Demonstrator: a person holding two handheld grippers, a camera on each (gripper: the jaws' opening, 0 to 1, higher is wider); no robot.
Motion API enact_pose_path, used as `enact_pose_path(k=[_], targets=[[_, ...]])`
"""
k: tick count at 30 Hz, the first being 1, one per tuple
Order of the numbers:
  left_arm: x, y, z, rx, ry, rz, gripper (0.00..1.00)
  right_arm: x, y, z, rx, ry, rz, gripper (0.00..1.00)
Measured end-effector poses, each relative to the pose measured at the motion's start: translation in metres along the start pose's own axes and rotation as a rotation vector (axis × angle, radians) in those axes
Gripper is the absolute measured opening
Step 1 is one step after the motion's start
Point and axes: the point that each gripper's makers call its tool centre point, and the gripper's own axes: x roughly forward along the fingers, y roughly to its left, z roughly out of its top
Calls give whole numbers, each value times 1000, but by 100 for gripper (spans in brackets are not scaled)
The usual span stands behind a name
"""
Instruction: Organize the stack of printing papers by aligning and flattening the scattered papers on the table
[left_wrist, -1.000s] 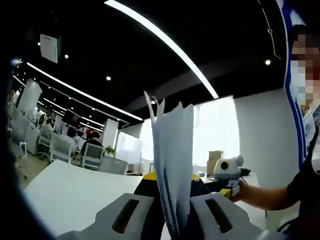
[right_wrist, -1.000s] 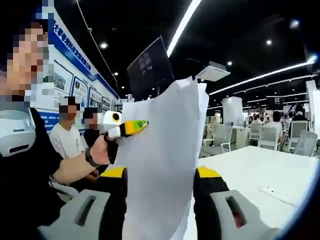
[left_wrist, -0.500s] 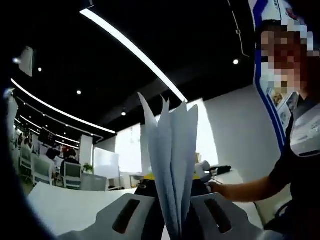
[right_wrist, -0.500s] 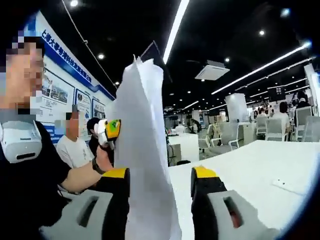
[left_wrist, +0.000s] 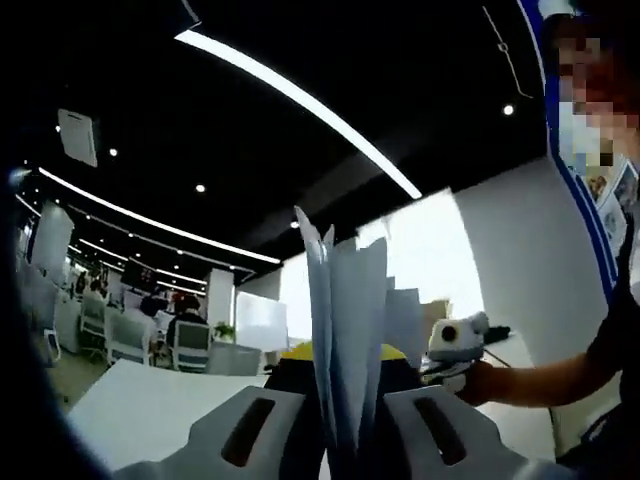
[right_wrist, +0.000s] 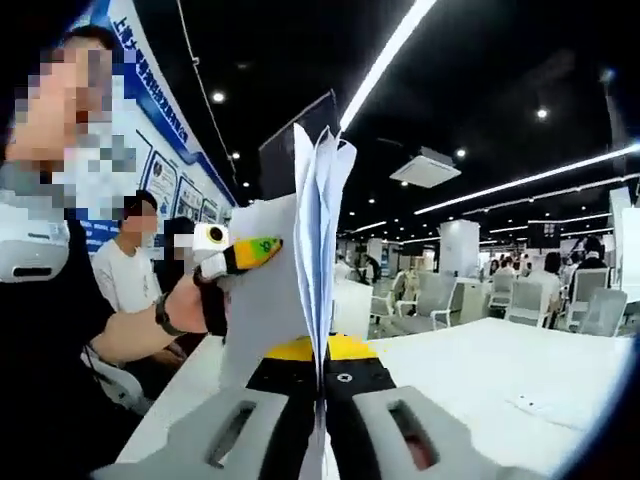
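left gripper (left_wrist: 345, 400) clamped on upright papers (left_wrist: 345, 330), right gripper (right_wrist: 322, 385) pinching them edge-on above white table (right_wrist: 470, 365)

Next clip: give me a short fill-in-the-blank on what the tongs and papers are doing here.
1. The left tongs are shut on the stack of white printing ____.
2. The right tongs grip the white paper stack with its sheets standing ____.
3. Below the tongs lies a ____ table.
4. In the right gripper view the sheets are seen ____.

Missing words: papers; upright; white; edge-on
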Motion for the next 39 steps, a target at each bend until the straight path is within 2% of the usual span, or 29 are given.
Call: enact_pose_path(k=[2,3,6,8,11,14,17,21,23,24,25,29,30,32,34,35,36,37,38,39], targets=[[4,0,2,61,15,20,9,1,-5,2,-7,-7,-45,0],[5,-1,3,67,15,35,9,1,-8,5,-10,-14,-76,0],[12,5,4,-30,5,87,9,2,-5,13,-28,-31,-98,0],[14,11,-6,-77,33,114,10,3,7,7,-9,-44,-27,0],[15,14,-23,-60,72,133,16,-1,-2,-15,72,-47,-36,0],[14,19,-41,-104,113,137,16,1,-3,-15,73,-39,-31,0],[13,24,-36,-115,103,147,16,5,-10,-8,38,-2,-76,0],[13,25,-21,-53,80,165,15,6,-10,-3,32,51,-111,0],[12,25,-14,-58,63,159,15,5,-7,1,49,44,-119,0],[11,23,-14,-70,62,154,15,5,-5,4,79,20,-112,0],[11,21,-16,-85,69,146,15,5,-1,2,107,23,-97,0],[9,12,-23,-100,84,106,15,-1,11,-15,130,76,-52,5],[11,6,-22,-115,79,78,16,-5,11,-28,112,133,-51,7],[13,4,-21,-128,83,72,16,-8,6,-37,55,182,-77,12],[14,-1,-19,-116,90,53,16,-8,4,-42,-10,215,-80,15],[15,-4,-18,-104,94,43,16,-8,5,-42,-3,214,-74,15],[15,-8,-15,-50,106,23,16,-8,7,-41,9,212,-61,15],[16,-10,-12,5,107,8,16,-8,16,-40,52,196,-13,15],[16,-12,-10,29,105,2,17,-8,18,-40,63,192,-1,16],[15,-14,-9,8,102,4,18,-8,25,-42,112,183,49,19]])
